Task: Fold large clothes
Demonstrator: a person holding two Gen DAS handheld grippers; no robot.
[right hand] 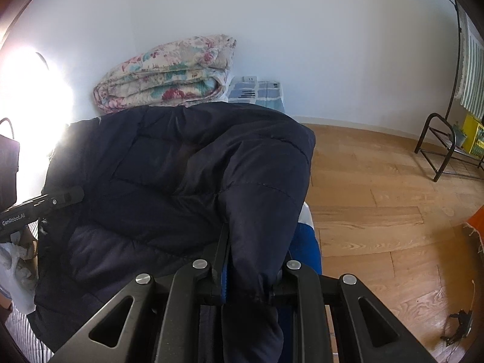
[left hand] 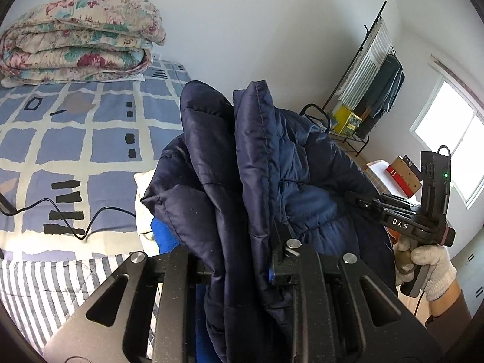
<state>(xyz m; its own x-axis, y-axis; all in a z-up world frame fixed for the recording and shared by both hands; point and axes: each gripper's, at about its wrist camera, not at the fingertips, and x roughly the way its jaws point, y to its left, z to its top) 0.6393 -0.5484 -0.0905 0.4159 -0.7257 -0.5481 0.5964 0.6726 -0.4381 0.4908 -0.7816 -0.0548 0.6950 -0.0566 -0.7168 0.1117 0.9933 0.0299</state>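
Open wood floor point(right hand: 378, 196) at my three o'clock; both tongs, left gripper point(left hand: 242, 260) and right gripper point(right hand: 251, 275), pinch the navy jacket point(left hand: 272, 157) at twelve.

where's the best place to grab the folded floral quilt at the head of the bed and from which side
Judging by its shape, take the floral quilt at its rounded folded end, the end toward the bare wall, coming in level from there. That closed bend binds all the layers together. Both grippers are shut on the navy jacket, so one must let go first.
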